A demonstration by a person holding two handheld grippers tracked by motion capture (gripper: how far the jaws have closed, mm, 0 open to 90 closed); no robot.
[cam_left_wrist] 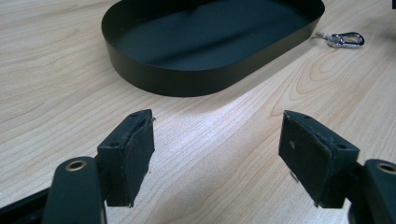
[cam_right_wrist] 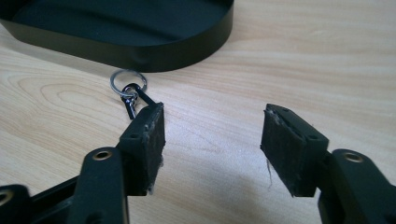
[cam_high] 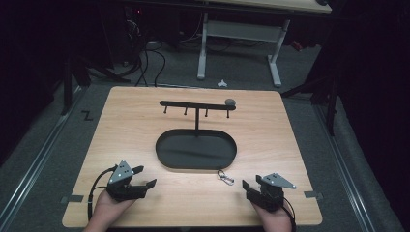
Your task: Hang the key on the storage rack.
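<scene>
A black oval tray (cam_high: 169,157) lies in the middle of the wooden table, with a thin post rising from it to a black hook bar (cam_high: 193,105). A small grey knob (cam_high: 230,102) sits at the bar's right end. A silver key ring with a clip (cam_high: 225,177) lies on the wood just outside the tray's near right rim; I see the key ring (cam_right_wrist: 129,88) close ahead of my right gripper and the clip (cam_left_wrist: 345,39) far right. My left gripper (cam_high: 145,176) rests open at the near left, my right gripper (cam_high: 252,182) open at the near right, both holding nothing.
Bare wood (cam_high: 270,135) surrounds the tray (cam_left_wrist: 196,79) on all sides. Beyond the table's far edge are a grey floor, cables (cam_high: 150,58) and a white desk frame (cam_high: 239,34). Tape marks (cam_high: 313,195) sit at the near corners.
</scene>
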